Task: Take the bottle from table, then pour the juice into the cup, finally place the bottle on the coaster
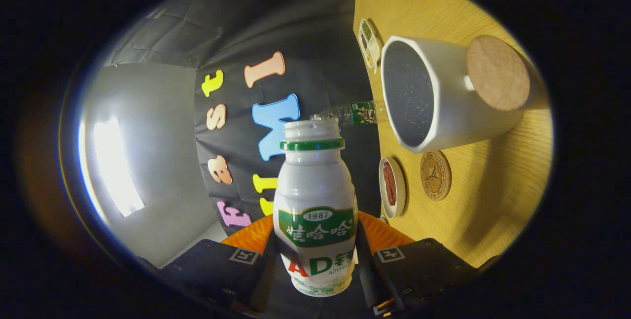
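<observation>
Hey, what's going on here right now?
A hand-held gripper is shut on a small white bottle, cap off, tipped sideways so its open mouth points toward the white cup on the wooden table. No juice is visibly flowing yet. The round coaster sits by the cup, bare.
</observation>
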Motion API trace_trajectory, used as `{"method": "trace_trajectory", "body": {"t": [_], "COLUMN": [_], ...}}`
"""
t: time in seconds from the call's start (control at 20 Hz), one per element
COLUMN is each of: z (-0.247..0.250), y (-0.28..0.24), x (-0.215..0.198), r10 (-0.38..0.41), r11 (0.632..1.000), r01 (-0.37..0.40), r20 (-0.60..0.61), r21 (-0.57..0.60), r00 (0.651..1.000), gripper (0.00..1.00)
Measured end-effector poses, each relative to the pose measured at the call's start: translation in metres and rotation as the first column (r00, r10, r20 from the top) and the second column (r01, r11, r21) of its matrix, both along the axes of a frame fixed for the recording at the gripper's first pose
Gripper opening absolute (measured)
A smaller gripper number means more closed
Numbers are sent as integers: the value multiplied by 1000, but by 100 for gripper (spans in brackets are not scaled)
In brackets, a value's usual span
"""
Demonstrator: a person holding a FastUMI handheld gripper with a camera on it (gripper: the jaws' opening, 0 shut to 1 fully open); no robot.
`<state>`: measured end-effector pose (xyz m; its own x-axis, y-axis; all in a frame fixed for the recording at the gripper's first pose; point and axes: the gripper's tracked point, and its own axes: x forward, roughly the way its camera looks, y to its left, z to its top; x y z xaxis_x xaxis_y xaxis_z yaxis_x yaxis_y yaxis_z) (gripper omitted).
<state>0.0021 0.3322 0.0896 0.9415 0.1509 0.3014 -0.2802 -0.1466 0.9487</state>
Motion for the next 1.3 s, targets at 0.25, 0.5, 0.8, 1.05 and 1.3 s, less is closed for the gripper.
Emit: {"method": "trace_trajectory", "body": {"t": [0.25,0.5,0.8,1.05,1.3], "z": [0,2,5,7,8], "y": [-4,-4,-4,-4,-5], "x": [0,-2,-3,-4,-7], "r10": [5,9,10,14,18], "r11": [1000,1000,1000,999,999], "r01": [-5,-9,-11,-15,-19], "r20": [0,6,13,16,19], "r21": [7,20,24,40,51], "r00": [1000,1000,1000,1000,1000], "gripper": [71,71,71,71,71]}}
